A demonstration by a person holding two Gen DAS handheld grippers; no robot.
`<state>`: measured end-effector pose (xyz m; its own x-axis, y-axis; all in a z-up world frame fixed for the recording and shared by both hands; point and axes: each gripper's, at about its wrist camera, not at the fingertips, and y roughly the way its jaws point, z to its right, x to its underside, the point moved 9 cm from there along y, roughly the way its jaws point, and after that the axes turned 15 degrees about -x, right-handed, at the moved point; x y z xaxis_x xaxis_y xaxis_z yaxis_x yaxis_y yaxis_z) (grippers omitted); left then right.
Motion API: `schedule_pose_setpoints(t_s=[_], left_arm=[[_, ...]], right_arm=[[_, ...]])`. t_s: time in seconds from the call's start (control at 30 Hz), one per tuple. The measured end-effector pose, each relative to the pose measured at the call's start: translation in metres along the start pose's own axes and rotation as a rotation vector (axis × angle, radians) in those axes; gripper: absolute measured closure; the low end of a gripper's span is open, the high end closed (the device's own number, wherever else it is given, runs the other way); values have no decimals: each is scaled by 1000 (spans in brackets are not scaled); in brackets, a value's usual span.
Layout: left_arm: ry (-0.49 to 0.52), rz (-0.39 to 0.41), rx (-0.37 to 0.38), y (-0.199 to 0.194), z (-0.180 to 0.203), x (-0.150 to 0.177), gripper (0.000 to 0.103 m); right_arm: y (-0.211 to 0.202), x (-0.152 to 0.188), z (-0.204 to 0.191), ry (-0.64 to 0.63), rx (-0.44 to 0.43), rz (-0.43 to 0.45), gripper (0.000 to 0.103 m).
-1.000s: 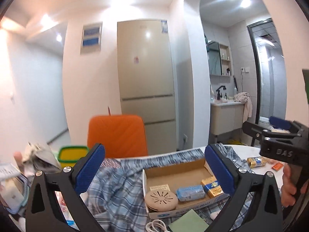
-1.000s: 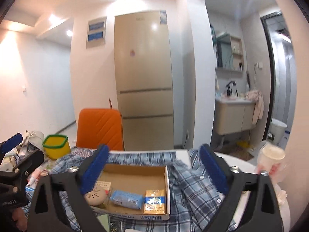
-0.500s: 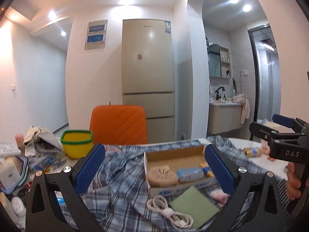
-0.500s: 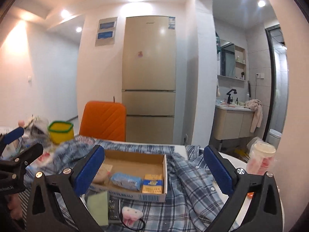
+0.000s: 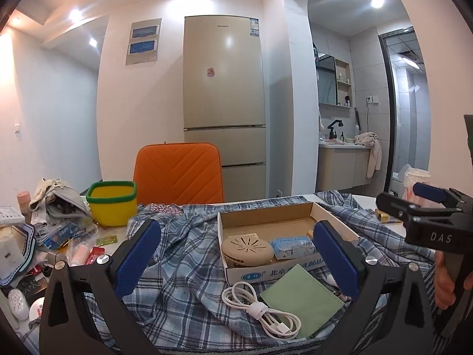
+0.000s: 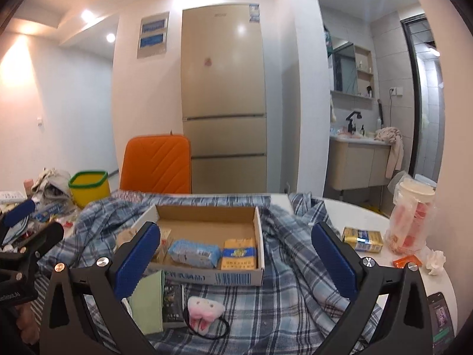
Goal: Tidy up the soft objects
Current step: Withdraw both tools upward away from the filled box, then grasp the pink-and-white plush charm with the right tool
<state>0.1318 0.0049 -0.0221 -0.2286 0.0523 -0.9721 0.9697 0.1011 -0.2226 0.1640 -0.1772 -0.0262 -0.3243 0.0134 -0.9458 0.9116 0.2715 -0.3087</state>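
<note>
A blue plaid shirt (image 5: 183, 269) lies crumpled across the table; it also shows in the right wrist view (image 6: 289, 269). On it stands an open cardboard box (image 5: 283, 227) holding a round beige disc, a blue tissue pack (image 6: 193, 253) and a yellow pack. A pink plush hair tie (image 6: 204, 313) lies in front of the box. My left gripper (image 5: 236, 263) is open and empty above the shirt. My right gripper (image 6: 236, 263) is open and empty above the shirt, in front of the box.
A white cable (image 5: 260, 307) and a green card (image 5: 301, 298) lie on the shirt. A yellow bin (image 5: 112, 201), crumpled grey cloth (image 5: 56, 201) and clutter fill the left. A cup in a plastic bag (image 6: 412, 216), a phone (image 6: 440, 319) and an orange chair (image 5: 177, 174) are nearby.
Both grippers have pulled back and tilted down a little, so more of the shirt, the cable, the green card and the hair tie show in front of the box.
</note>
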Motion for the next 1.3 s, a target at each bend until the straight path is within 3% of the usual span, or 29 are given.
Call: schedule_pose_setpoints(t_s=[0.17, 0.27, 0.37, 0.5, 0.7, 0.93, 1.03, 1.2, 1.3], left_arm=[[-10, -88, 31, 14, 0, 8, 1], [-17, -116, 27, 19, -1, 12, 9], [-7, -136, 32, 20, 1, 16, 17], [17, -169, 32, 25, 5, 22, 20], [1, -223, 34, 35, 1, 29, 27], [9, -251, 33, 39, 2, 34, 26], [9, -267, 28, 42, 1, 36, 16], [10, -286, 22, 45, 0, 40, 3], [6, -294, 20, 47, -2, 41, 3]], right_arm=[[16, 17, 0, 72, -72, -96, 1], [26, 28, 1, 103, -98, -158, 15], [39, 43, -1, 151, -136, -231, 23], [57, 64, 0, 187, -148, -340, 40], [73, 88, 1, 231, -173, -457, 45], [87, 110, 5, 323, -213, -557, 45], [91, 114, 6, 336, -214, -574, 45], [94, 118, 3, 330, -218, -600, 62], [88, 109, 7, 352, -234, -539, 66]])
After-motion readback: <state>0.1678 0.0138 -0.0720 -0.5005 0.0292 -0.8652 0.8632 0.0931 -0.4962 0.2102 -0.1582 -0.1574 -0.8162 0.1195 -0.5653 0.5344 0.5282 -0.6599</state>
